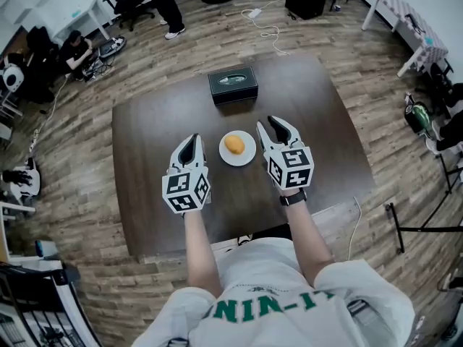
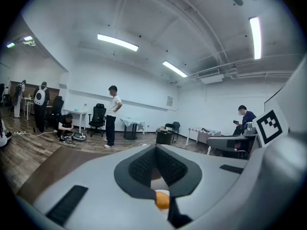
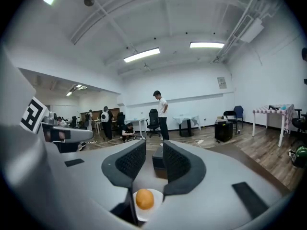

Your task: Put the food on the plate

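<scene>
Orange and round, the food [image 1: 234, 144] sits on the white plate [image 1: 248, 156]. The plate lies on the dark wooden table [image 1: 145, 157], between my two grippers and below them. My left gripper [image 1: 191, 139] hangs just left of the plate with its jaws brought together at the tips, holding nothing. My right gripper [image 1: 269, 124] hangs just right of the plate. Its jaws stand a narrow gap apart, with nothing between them. Neither gripper touches the plate or the food. In the right gripper view the food [image 3: 145, 199] shows low beneath the jaws, and a dark box [image 3: 158, 159] stands beyond their tips, farther along the table.
</scene>
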Demonstrator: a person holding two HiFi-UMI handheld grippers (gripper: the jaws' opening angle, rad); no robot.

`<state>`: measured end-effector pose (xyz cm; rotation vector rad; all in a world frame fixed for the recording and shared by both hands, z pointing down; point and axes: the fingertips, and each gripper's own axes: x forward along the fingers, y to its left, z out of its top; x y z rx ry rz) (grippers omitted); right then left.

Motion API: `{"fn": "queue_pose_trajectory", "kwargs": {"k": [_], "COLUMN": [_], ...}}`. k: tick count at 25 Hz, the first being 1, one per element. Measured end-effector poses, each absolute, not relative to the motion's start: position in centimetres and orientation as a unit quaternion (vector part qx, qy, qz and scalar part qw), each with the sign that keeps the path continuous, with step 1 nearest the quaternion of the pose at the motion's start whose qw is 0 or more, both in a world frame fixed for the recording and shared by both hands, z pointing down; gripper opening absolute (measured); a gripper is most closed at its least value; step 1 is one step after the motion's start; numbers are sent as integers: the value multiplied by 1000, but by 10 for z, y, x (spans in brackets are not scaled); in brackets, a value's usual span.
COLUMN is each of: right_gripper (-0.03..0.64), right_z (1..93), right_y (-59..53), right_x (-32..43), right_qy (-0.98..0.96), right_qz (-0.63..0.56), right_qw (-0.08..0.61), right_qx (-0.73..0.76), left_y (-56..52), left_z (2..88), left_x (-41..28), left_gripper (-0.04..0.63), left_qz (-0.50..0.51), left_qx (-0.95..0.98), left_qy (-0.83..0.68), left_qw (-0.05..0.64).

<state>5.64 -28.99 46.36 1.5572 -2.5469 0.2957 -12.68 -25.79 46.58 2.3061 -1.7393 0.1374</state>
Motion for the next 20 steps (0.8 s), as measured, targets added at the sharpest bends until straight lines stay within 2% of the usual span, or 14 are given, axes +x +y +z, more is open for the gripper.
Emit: {"fn": "queue_pose_trajectory", "kwargs": {"k": [7, 13, 20], "right_gripper": [44, 17, 17], "right_z": [410, 390, 392], "right_y": [-258, -248, -258], "right_x": [41, 31, 40], "right_qy": [-857, -864, -860], "right_qz": [44, 19, 40], "right_qw": [33, 32, 20], "right_qx": [512, 502, 508], "left_y": [-236, -230, -235], "left_z": [419, 390, 388], "left_x": [-130, -125, -123], "left_gripper": [11, 9, 11], "left_qz": [16, 3, 2], "left_qx": [797, 805, 804], "left_qy": [-598, -593, -594], "left_qw": [79, 37, 35]}}
